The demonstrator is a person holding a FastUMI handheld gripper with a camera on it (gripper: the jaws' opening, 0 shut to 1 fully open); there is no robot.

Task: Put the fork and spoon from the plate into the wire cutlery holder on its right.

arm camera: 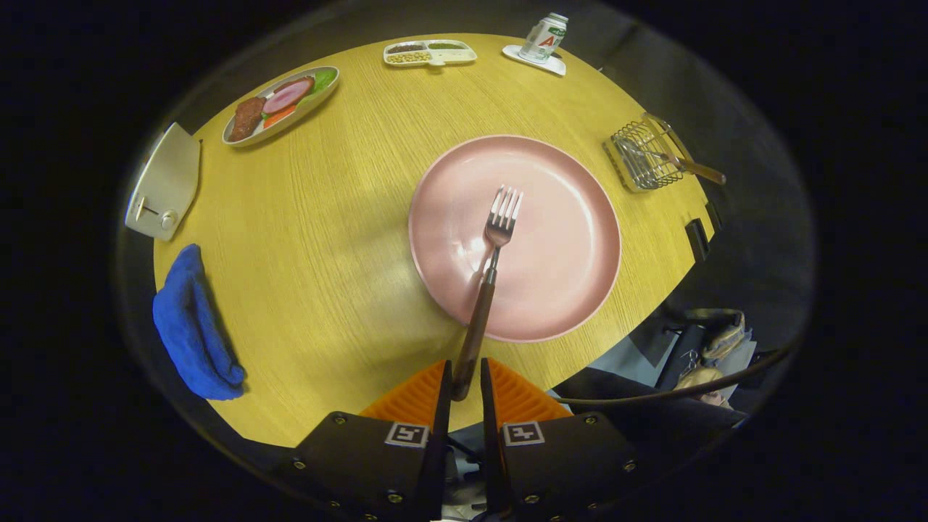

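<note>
My gripper (464, 380) is shut on the brown handle of the fork (487, 279). The fork points away from the fingers, its metal tines hanging over the middle of the pink plate (573, 217). It looks lifted, with a shadow under it on the plate. To the right of the plate stands the wire cutlery holder (641, 156), near the table's right edge. The spoon (678, 161) lies in the holder, its brown handle sticking out to the right.
On the round wooden table (341, 239): a blue cloth (194, 326) and a toaster (163, 185) left, a food dish (279, 104) beyond, a snack tray (429, 52) and a can (544, 38) on a coaster at the far side.
</note>
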